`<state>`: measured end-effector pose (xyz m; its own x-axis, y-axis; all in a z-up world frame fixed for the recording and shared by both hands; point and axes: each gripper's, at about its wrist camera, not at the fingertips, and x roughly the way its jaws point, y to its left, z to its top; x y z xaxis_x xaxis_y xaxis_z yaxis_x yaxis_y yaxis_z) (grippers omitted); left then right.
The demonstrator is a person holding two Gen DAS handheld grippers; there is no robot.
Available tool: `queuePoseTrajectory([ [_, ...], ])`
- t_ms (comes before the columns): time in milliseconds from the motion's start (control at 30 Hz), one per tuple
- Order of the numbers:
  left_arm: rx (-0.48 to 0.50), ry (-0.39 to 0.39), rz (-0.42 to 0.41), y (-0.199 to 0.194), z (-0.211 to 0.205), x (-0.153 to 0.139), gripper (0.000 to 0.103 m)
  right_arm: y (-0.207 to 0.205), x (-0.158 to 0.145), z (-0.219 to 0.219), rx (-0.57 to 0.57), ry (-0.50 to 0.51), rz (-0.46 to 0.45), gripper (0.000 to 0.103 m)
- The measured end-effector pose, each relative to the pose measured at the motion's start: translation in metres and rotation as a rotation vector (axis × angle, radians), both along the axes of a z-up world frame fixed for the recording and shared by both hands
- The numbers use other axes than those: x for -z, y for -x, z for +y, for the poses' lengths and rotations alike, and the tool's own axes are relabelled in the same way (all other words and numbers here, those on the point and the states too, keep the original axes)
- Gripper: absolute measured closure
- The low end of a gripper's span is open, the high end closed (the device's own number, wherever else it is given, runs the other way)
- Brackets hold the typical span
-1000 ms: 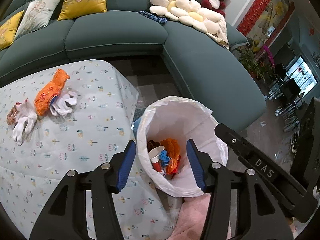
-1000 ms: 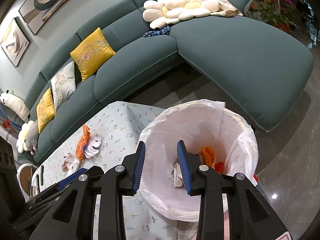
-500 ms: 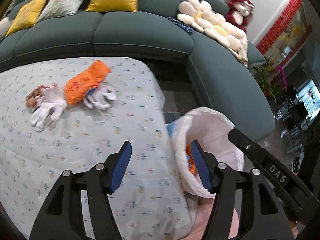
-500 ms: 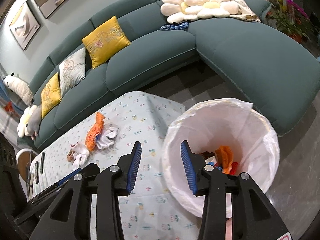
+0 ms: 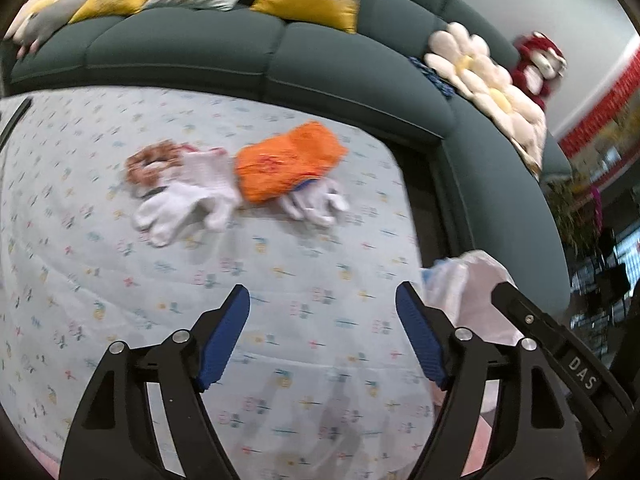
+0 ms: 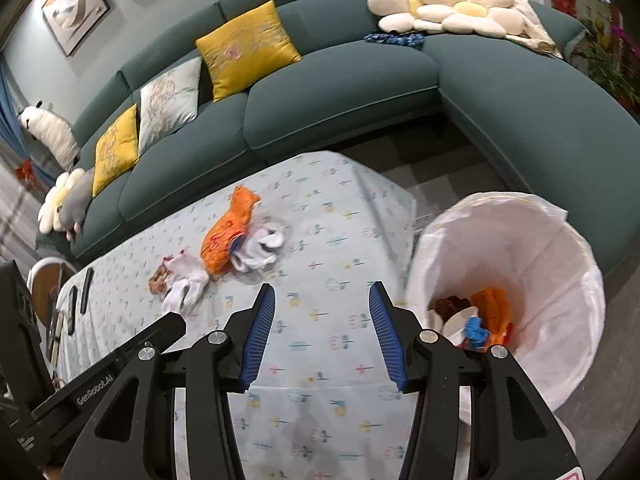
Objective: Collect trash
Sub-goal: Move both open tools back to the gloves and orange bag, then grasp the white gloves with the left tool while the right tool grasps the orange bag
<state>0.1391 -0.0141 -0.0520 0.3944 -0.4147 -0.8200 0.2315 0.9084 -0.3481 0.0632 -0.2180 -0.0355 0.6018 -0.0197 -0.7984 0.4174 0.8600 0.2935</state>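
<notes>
Both grippers, left and right, have just been opening, jaws apart and empty; the trash lies on the desk at 12 o'clock.

Lying on the bench are two white gloves, one orange wrapper, one brown scrap and three dark remotes; one lined bin is standing beside it.

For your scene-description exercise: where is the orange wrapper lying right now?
In both wrist views the orange wrapper lies on the patterned tablecloth, between two white gloves, on the sofa side, left of the lined bin.
</notes>
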Motion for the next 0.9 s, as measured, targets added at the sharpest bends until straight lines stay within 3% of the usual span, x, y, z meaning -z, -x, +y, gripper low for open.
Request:
queuePoseTrajectory([
  [300,-0.146,-0.006,0.062,-0.039,0.059,0.03,0.027,-0.046,0.018,0.037,-0.061,-0.015,0.039,0.053],
  [500,-0.199,0.0,0.117,-0.076,0.074,0.052,0.025,-0.088,0.037,0.049,-0.068,-0.03,0.07,0.053],
  [567,-0.218,0.003,0.136,-0.09,0.076,0.059,0.018,-0.103,0.043,0.05,-0.064,-0.034,0.081,0.053],
  [733,-0.266,0.027,0.199,-0.121,0.081,0.077,0.018,-0.145,0.059,0.051,-0.059,-0.04,0.105,0.053],
  [800,-0.28,0.035,0.221,-0.13,0.083,0.083,0.021,-0.159,0.063,0.051,-0.055,-0.038,0.11,0.053],
  [900,-0.276,0.056,0.245,-0.137,0.083,0.091,0.037,-0.18,0.073,0.05,-0.05,-0.044,0.122,0.053],
])
